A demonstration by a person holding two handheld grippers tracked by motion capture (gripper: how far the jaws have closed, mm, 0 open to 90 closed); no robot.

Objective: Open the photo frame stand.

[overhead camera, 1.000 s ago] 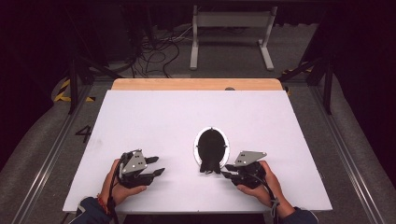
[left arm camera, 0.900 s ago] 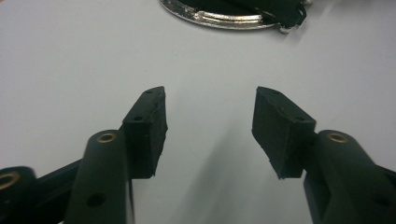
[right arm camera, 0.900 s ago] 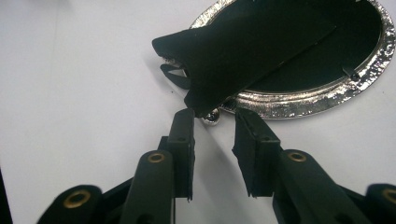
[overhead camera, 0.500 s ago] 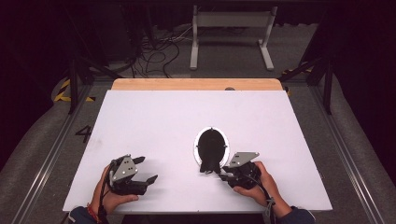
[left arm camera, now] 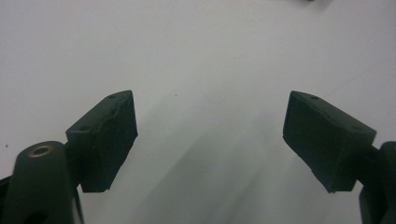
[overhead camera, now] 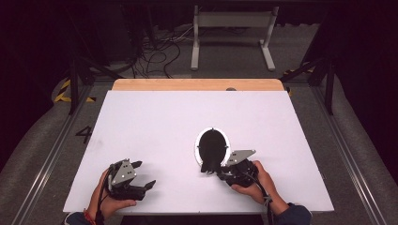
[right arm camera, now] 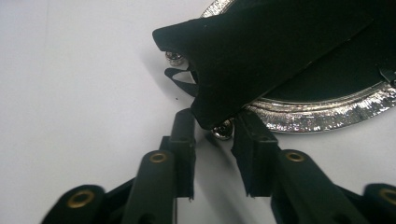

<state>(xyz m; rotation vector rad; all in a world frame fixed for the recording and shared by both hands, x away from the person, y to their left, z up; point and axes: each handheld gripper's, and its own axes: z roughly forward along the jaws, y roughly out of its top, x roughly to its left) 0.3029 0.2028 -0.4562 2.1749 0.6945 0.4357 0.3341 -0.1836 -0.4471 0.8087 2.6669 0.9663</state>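
Resting at the table's near edge, at about seven o'clock, the left gripper has just been opening; its jaws stand wide apart over bare white surface. At five o'clock the right gripper has just been closing, jaws nearly together on the black stand of a silver-rimmed oval frame lying face down just beyond, near centre.
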